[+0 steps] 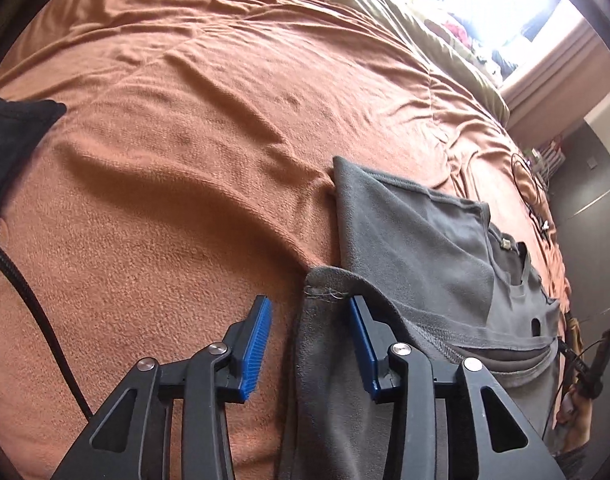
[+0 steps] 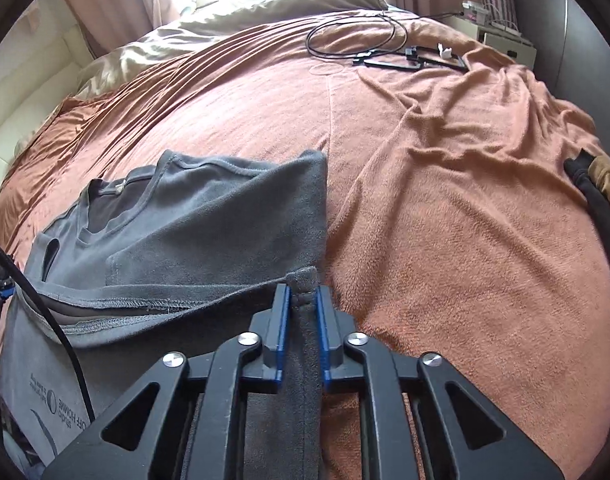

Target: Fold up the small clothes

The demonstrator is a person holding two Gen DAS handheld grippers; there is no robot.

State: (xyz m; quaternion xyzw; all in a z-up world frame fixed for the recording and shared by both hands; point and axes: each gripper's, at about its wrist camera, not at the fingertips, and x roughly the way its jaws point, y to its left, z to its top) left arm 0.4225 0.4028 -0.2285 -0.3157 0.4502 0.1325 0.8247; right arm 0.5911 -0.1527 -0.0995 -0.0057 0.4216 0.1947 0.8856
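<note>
Left wrist view: at the far left we saw a black garment point(image 1: 13, 136) at the frame's edge and a black cable point(image 1: 29, 300) crossing the bed point(image 1: 193, 128), which was covered in an orange blanket. Further right came our left gripper point(image 1: 311, 336), its jaws partly apart. A hemmed corner of the grey shirt point(image 1: 417, 248) stood between them, lying against the right pad while the left pad stood clear of the cloth, so we judged nothing was pinched there yet. The rest of the shirt spread to the right of those jaws, partly folded, neckline away from us.

Right wrist view: at the left lay the shirt's body, with white print near the bottom edge; we could read "studio" and "OFF HOMME", the smaller lines being too fine to make out. A folded panel lay across the chest, its hem running toward our right gripper point(image 2: 303, 320). Those jaws were closed on a bunched corner of the shirt, cloth filling the gap between the blue pads.

So each gripper sat at one corner of the same near hem, the long axis running away from us toward the collar. We judged the right corner secured and the left one needing a firm grip before lifting. Further right lay bare blanket, with cables point(image 2: 357, 36) far off.
</note>
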